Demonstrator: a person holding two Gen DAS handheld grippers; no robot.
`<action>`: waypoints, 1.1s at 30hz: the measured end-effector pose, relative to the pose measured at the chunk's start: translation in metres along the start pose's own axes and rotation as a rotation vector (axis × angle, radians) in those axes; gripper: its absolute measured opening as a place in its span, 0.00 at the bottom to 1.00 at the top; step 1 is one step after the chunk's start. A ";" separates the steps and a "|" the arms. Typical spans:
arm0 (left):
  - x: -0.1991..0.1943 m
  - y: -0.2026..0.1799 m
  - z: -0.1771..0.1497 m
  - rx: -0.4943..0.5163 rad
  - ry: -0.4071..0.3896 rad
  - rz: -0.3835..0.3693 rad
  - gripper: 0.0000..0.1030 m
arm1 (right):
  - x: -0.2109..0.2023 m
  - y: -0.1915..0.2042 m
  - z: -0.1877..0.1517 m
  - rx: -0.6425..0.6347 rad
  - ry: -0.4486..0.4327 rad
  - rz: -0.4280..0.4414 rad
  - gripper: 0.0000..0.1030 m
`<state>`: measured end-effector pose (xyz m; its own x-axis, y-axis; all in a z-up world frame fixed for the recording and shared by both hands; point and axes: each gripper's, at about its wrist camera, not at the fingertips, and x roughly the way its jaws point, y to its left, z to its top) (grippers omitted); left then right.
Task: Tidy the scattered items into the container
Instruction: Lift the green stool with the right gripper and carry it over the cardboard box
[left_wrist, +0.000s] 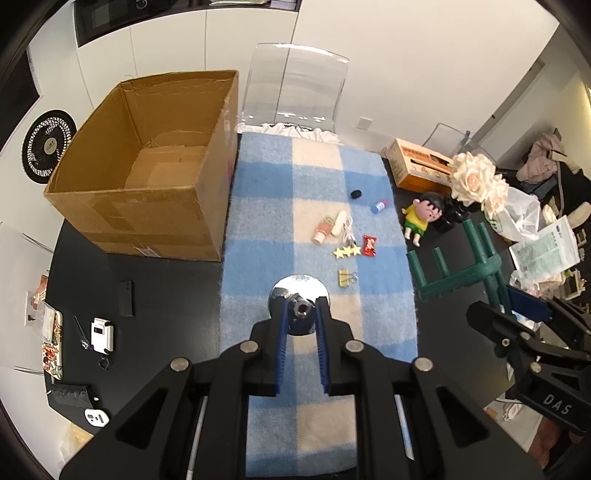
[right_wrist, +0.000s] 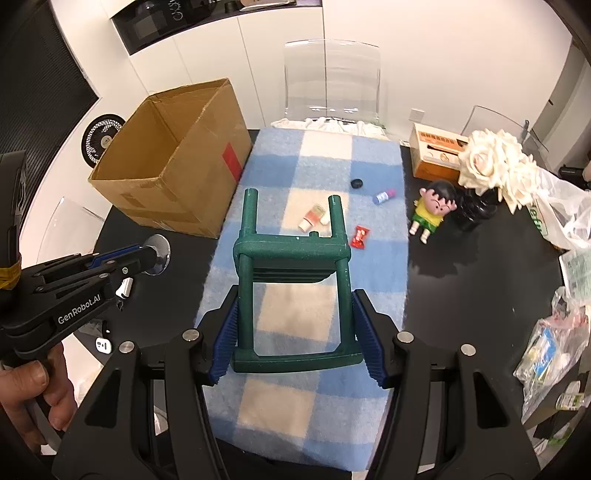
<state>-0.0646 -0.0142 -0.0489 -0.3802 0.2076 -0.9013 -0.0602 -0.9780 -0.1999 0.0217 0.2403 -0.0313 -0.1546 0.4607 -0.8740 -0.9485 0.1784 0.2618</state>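
Note:
My left gripper is shut on a shiny chrome disc-shaped piece and holds it above the blue checked cloth. My right gripper is shut on a small green toy chair, legs pointing away, above the cloth. The open cardboard box stands at the left and looks empty; it also shows in the right wrist view. On the cloth lie a red sweet wrapper, gold stars, a yellow binder clip, a small bottle, a blue-capped tube and a black cap.
A cartoon doll and a black vase of cream roses stand right of the cloth, with an orange box behind. Plastic bags crowd the right edge. A clear chair stands behind the table. Small gadgets lie at the left.

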 end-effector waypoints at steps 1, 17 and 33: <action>0.000 0.003 0.002 -0.004 -0.003 0.003 0.14 | 0.001 0.002 0.003 -0.004 -0.002 0.003 0.58; -0.006 0.053 0.034 -0.093 -0.044 0.050 0.14 | 0.025 0.053 0.072 -0.095 -0.050 0.053 0.58; -0.019 0.112 0.074 -0.169 -0.105 0.098 0.14 | 0.049 0.103 0.139 -0.183 -0.084 0.098 0.58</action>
<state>-0.1320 -0.1288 -0.0258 -0.4708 0.0992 -0.8766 0.1341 -0.9741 -0.1823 -0.0450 0.4019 0.0098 -0.2319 0.5406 -0.8087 -0.9657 -0.0278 0.2583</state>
